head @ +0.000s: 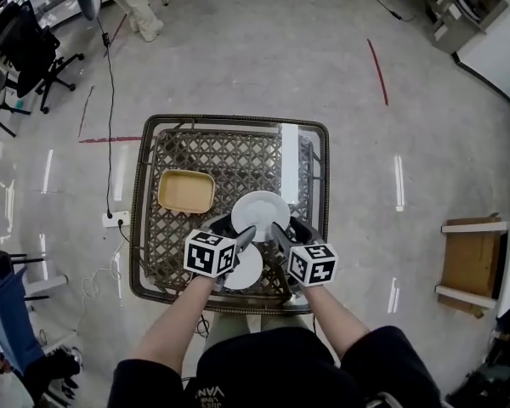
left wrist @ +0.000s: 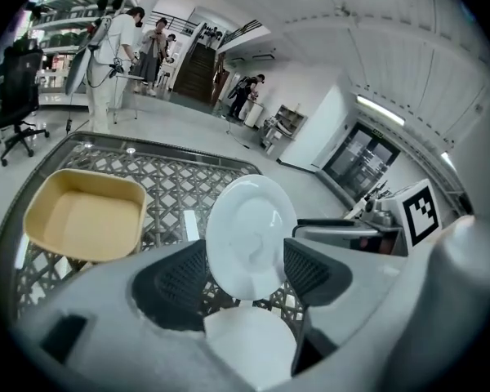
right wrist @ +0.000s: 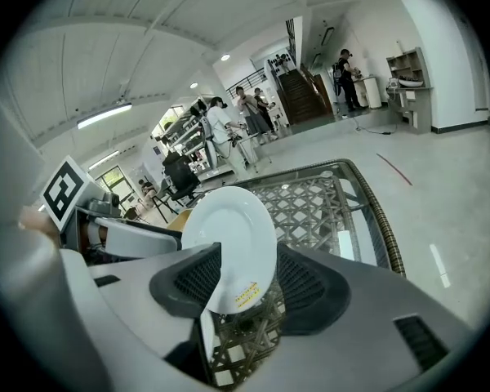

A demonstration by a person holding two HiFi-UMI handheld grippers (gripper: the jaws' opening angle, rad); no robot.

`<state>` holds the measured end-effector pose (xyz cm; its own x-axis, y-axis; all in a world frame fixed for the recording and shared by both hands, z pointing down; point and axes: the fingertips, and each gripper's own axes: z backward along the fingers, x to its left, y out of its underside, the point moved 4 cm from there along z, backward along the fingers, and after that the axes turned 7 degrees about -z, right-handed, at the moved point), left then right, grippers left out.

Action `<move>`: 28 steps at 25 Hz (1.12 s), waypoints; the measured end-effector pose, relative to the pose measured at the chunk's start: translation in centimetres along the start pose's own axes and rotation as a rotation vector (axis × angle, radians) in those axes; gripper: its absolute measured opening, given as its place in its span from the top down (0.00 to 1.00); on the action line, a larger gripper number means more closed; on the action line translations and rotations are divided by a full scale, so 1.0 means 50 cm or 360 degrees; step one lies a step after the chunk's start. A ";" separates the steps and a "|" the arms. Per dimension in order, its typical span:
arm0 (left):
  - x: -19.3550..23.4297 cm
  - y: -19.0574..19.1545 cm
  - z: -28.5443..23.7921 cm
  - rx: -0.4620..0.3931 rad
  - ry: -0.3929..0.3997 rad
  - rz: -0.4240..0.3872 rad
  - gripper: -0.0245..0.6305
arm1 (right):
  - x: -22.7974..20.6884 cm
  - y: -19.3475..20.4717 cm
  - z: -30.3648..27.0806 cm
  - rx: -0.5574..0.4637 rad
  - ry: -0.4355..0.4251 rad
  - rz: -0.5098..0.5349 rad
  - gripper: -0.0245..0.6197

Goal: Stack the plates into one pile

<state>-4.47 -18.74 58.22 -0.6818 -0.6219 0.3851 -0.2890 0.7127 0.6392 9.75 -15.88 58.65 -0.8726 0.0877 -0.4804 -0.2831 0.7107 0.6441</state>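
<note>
A white plate [head: 259,206] hangs tilted above the lattice table [head: 178,155], its near edge between both grippers' tips. The left gripper [head: 240,235] is shut on it. In the left gripper view the plate [left wrist: 251,235] stands as a tall oval that fills the gap between the jaws of that gripper [left wrist: 247,272]. The right gripper [head: 278,232] is also shut on it. In the right gripper view the plate [right wrist: 229,243], with a small yellow sticker, sits slantwise deep in that gripper [right wrist: 249,280]. A second white plate [head: 245,270] [left wrist: 249,345] lies flat on the table below the grippers.
A tan square dish [head: 186,191] [left wrist: 86,215] sits on the table's left half. The table has a raised woven rim [head: 136,219]. A wooden stand [head: 472,262] is on the floor to the right, and office chairs [head: 30,53] and several people stand farther off.
</note>
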 end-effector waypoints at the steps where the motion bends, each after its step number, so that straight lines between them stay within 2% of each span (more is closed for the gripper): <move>1: -0.002 0.010 0.015 -0.0005 -0.0011 0.0013 0.49 | 0.013 0.008 0.006 0.0013 -0.0018 0.0007 0.64; 6: -0.018 0.071 0.081 -0.0023 -0.0080 0.0092 0.49 | 0.066 0.057 0.036 0.0113 -0.0123 0.0041 0.64; 10: -0.009 0.147 0.125 0.0001 -0.0129 0.0192 0.49 | 0.111 0.116 0.037 0.0232 -0.0177 0.0079 0.64; 16: -0.012 0.233 0.141 0.0030 -0.0194 0.0314 0.49 | 0.127 0.181 0.031 0.0377 -0.0228 0.0150 0.64; 28: -0.006 0.297 0.127 0.0140 -0.0264 0.0369 0.49 | 0.121 0.243 0.011 0.0576 -0.0250 0.0285 0.63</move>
<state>-12.82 -5.91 63.38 -0.8348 -0.3829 0.3955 -0.1650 0.8595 0.4838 1.25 -6.31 63.23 -0.8162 0.3174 -0.4828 0.0495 0.8709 0.4889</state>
